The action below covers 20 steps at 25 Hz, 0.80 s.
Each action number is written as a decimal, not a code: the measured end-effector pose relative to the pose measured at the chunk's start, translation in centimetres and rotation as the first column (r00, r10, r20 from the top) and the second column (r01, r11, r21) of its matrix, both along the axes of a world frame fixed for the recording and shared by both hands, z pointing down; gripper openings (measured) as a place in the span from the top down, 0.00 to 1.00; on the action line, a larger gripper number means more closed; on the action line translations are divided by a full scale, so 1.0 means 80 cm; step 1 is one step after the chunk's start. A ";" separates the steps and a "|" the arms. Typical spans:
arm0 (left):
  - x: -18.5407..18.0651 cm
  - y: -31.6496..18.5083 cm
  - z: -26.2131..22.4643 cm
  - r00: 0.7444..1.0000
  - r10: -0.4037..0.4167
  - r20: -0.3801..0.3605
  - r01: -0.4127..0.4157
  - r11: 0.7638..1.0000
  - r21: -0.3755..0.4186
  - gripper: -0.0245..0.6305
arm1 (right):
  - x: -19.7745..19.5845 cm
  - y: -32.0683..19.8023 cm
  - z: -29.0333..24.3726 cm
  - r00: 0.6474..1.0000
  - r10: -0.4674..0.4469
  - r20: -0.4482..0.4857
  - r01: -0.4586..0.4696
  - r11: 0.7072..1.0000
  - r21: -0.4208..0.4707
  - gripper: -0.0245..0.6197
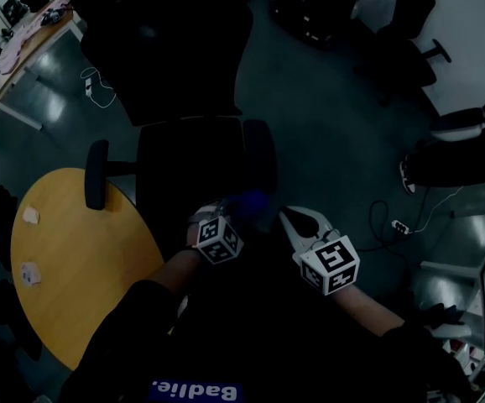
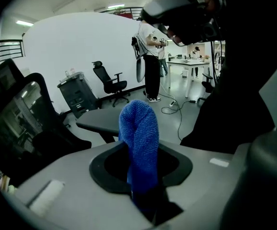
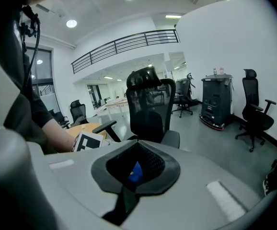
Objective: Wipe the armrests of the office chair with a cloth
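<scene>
The black office chair (image 1: 190, 164) stands in front of me, its left armrest (image 1: 96, 175) beside the table and its right armrest (image 1: 259, 154) just beyond my grippers. My left gripper (image 1: 226, 217) is shut on a blue cloth (image 1: 248, 201), held near the right armrest's near end. In the left gripper view the cloth (image 2: 139, 133) stands up from the left gripper (image 2: 142, 174), with an armrest pad (image 2: 100, 120) behind it. To its right, my right gripper (image 1: 299, 222) is shut on nothing. In the right gripper view, the right gripper (image 3: 136, 169) faces the chair (image 3: 150, 107).
A round yellow table (image 1: 75, 267) with small white items sits at the left, touching the chair's left side. Another black chair (image 1: 410, 44) stands at the far right. Cables and a power strip (image 1: 398, 225) lie on the floor. A person's legs (image 1: 452, 162) show at right.
</scene>
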State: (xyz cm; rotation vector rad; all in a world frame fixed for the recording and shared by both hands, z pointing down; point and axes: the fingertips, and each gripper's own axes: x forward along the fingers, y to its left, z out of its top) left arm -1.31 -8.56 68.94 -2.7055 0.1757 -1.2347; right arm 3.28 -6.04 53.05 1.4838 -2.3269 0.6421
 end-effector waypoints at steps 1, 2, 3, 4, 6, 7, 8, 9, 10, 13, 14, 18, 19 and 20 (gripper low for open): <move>-0.001 -0.009 -0.010 1.000 -0.026 -0.012 0.026 1.000 0.003 0.78 | 0.004 -0.001 -0.002 1.000 -0.005 0.004 0.005 1.000 0.009 0.95; -0.002 -0.022 -0.021 0.998 -0.059 -0.027 0.059 0.998 0.010 0.78 | 0.009 -0.003 -0.004 1.000 -0.009 0.010 0.009 1.000 0.016 0.95; -0.002 -0.039 -0.033 0.994 -0.096 -0.043 0.097 0.995 0.019 0.78 | 0.016 -0.005 -0.004 1.000 -0.012 0.018 0.011 1.000 0.020 0.95; -0.001 -0.060 -0.045 0.989 -0.134 -0.058 0.136 0.990 0.032 0.78 | 0.025 -0.007 -0.005 1.000 -0.012 0.026 0.012 1.000 0.022 0.95; 0.004 -0.105 -0.070 0.975 -0.203 -0.085 0.209 0.976 0.066 0.78 | 0.048 -0.012 -0.005 0.999 -0.010 0.042 0.009 1.000 0.023 0.95; 0.009 -0.128 -0.082 0.968 -0.232 -0.097 0.240 0.967 0.087 0.78 | 0.061 -0.016 -0.006 0.999 -0.009 0.049 0.007 1.000 0.025 0.95; 0.016 -0.150 -0.094 0.961 -0.255 -0.106 0.266 0.958 0.108 0.78 | 0.075 -0.019 -0.007 0.998 -0.006 0.056 0.004 1.000 0.027 0.95; 0.025 -0.171 -0.104 0.956 -0.272 -0.111 0.286 0.949 0.130 0.78 | 0.090 -0.023 -0.007 0.998 -0.002 0.064 0.000 1.000 0.028 0.95; 0.036 -0.191 -0.112 0.953 -0.283 -0.111 0.297 0.943 0.153 0.78 | 0.107 -0.026 -0.006 0.997 0.004 0.074 -0.006 1.000 0.026 0.95; 0.076 -0.239 -0.125 0.955 -0.284 -0.084 0.296 0.932 0.209 0.78 | 0.155 -0.034 -0.001 0.995 0.019 0.096 -0.020 1.000 0.008 0.95; 0.089 -0.252 -0.124 0.958 -0.279 -0.069 0.287 0.931 0.224 0.78 | 0.169 -0.035 0.001 0.995 0.020 0.097 -0.020 1.000 0.002 0.95; 0.137 -0.291 -0.106 0.969 -0.247 0.000 0.239 0.936 0.260 0.78 | 0.225 -0.038 0.018 0.993 0.045 0.110 -0.042 0.999 -0.033 0.95; 0.149 -0.296 -0.097 0.971 -0.237 0.019 0.224 0.939 0.261 0.78 | 0.241 -0.039 0.025 0.991 0.061 0.117 -0.055 0.997 -0.051 0.95; 0.160 -0.300 -0.087 0.973 -0.226 0.041 0.208 0.943 0.259 0.78 | 0.256 -0.040 0.032 0.990 0.074 0.123 -0.066 0.995 -0.068 0.95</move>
